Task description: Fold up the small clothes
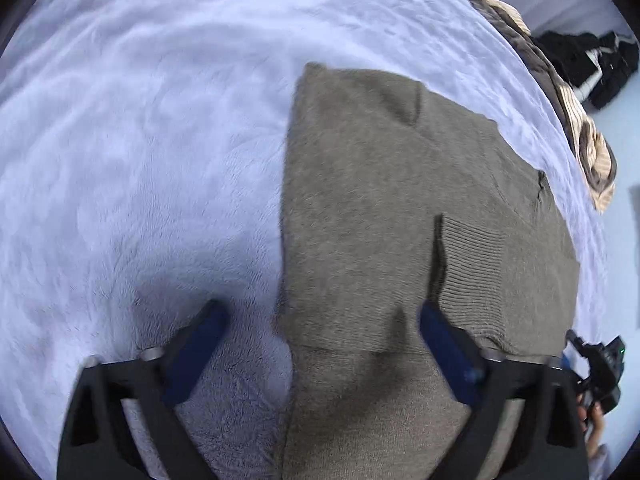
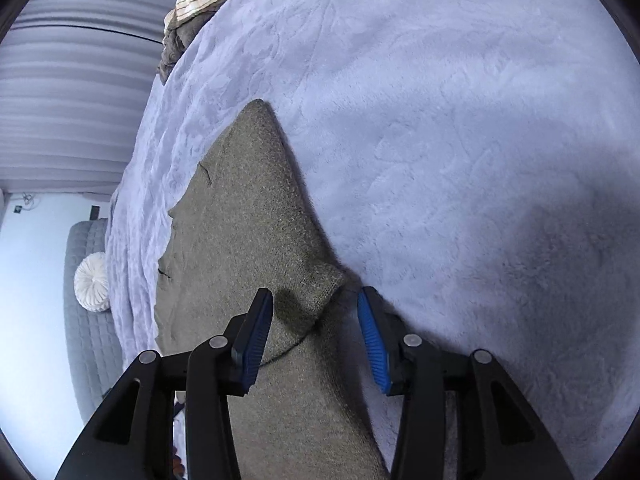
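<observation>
While both tongs hang open over the bed, nothing is gripped. Nearest in the left wrist view, the left tongs (image 1: 322, 334) stand wide apart, straddling the left edge of the folded grey-brown knitted sweater (image 1: 384, 208): one blue pad (image 1: 444, 344) is over the knit, the other over bare blanket, neither pressing. In the right wrist view, the right tongs (image 2: 316, 320) are parted to a middling gap, with the sweater's ribbed corner (image 2: 320, 280) lying loose between the pads, touched by neither as far as can be seen.

From either tongs the sweater runs away toward 12 o'clock, its long axis pointing up the bed on the pale lilac plush blanket (image 1: 140, 140). My judgement: the left tongs sit at the long side edge and the right at the near corner, so both are equally close for the next fold.

Farther off, at 2 o'clock in the left view, a brown-and-cream striped cloth (image 1: 576, 120) lies at the blanket's edge, with a black garment (image 1: 592, 68) beyond.
</observation>
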A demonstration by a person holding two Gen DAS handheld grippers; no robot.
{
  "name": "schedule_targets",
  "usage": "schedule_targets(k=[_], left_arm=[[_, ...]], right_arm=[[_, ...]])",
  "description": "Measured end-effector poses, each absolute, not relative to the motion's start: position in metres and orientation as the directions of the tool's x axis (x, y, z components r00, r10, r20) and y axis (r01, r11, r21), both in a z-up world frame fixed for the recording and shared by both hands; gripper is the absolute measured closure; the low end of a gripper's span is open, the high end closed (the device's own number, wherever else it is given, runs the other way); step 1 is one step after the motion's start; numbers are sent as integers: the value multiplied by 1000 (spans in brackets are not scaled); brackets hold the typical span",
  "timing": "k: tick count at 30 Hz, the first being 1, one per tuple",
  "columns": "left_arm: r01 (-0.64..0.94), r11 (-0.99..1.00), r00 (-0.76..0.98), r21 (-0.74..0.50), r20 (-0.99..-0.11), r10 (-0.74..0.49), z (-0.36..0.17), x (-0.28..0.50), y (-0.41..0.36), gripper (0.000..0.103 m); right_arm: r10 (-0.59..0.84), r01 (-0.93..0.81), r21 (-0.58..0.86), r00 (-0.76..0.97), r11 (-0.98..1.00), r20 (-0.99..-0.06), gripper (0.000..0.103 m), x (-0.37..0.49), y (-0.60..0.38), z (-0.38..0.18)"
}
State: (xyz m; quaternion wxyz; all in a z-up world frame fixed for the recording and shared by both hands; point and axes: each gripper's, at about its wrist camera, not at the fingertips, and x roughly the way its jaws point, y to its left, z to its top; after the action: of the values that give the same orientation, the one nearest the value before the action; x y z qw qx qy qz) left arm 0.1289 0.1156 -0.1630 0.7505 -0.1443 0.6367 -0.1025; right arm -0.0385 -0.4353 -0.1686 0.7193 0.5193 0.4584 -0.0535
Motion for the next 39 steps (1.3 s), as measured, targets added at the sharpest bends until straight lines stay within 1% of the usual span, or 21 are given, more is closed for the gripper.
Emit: schedule_targets(k=[1, 2, 3, 6, 8, 10, 12, 14, 16, 18, 22, 25, 26, 27, 28, 29, 30, 33, 35, 37, 39], left_arm=[[-12, 944, 163, -330, -932, -324, -162, 129, 114, 41], [19, 945, 168, -326, -931, -324, -159, 128, 112, 50], [57, 941, 170, -332, -926, -337, -155, 127, 109, 67], [122, 948, 177, -293, -934, -311, -152, 123, 102, 68], [154, 951, 180, -267, -939, -293, -156, 122, 99, 68], [147, 953, 184, -266, -939, -290, -159, 122, 100, 68], [111, 952, 184, -285, -935, -302, -157, 121, 109, 68], [85, 961, 207, -264, -938, -277, -152, 123, 114, 67], [79, 964, 212, -256, -940, -267, -149, 122, 118, 67], [74, 967, 213, -246, -943, -256, -147, 121, 119, 67], [75, 974, 217, -216, -949, -227, -142, 114, 123, 67], [89, 969, 225, -231, -943, -246, -131, 108, 123, 67], [97, 967, 228, -236, -940, -253, -127, 107, 122, 65], [105, 966, 230, -235, -939, -254, -124, 106, 119, 45], [108, 969, 244, -223, -939, -244, -120, 104, 115, 22], [108, 971, 268, -213, -934, -235, -115, 103, 112, 19], [115, 971, 287, -210, -929, -235, -111, 101, 111, 19], [138, 965, 268, -225, -929, -255, -107, 100, 102, 19], [153, 957, 262, -245, -924, -278, -107, 100, 95, 19], [162, 951, 252, -264, -920, -299, -109, 101, 87, 19], [162, 935, 230, -317, -909, -348, -113, 105, 79, 19]], right_arm=[[419, 551, 703, 566, 449, -711, 72, -35, -436, -168], [425, 543, 697, 553, 468, -717, 87, -32, -434, -164], [408, 522, 679, 547, 516, -731, 87, -30, -431, -155], [369, 457, 622, 528, 635, -765, 88, -26, -425, -135], [327, 456, 551, 481, 699, -813, 88, -23, -423, -138], [290, 454, 490, 441, 744, -849, 88, -21, -420, -149], [278, 457, 481, 443, 748, -853, 88, -21, -420, -154], [268, 476, 483, 450, 735, -852, 88, -25, -421, -152], [251, 482, 464, 442, 743, -861, 87, -29, -421, -147], [229, 477, 433, 427, 765, -875, 83, -31, -418, -141], [154, 480, 340, 385, 809, -910, 83, -36, -408, -124], [132, 482, 321, 385, 815, -913, 83, -43, -402, -115], [133, 481, 324, 389, 815, -912, 83, -46, -400, -112], [135, 481, 327, 390, 813, -911, 83, -46, -398, -110], [133, 482, 326, 391, 813, -911, 83, -49, -395, -108], [130, 481, 322, 391, 815, -911, 83, -50, -391, -106], [125, 479, 318, 392, 818, -912, 83, -50, -387, -105], [135, 442, 327, 411, 835, -901, 83, -51, -367, -96], [213, 396, 401, 439, 826, -873, 83, -49, -349, -91], [330, 343, 495, 438, 798, -836, 83, -42, -325, -94], [422, 316, 570, 428, 759, -799, 79, -35, -304, -101]])
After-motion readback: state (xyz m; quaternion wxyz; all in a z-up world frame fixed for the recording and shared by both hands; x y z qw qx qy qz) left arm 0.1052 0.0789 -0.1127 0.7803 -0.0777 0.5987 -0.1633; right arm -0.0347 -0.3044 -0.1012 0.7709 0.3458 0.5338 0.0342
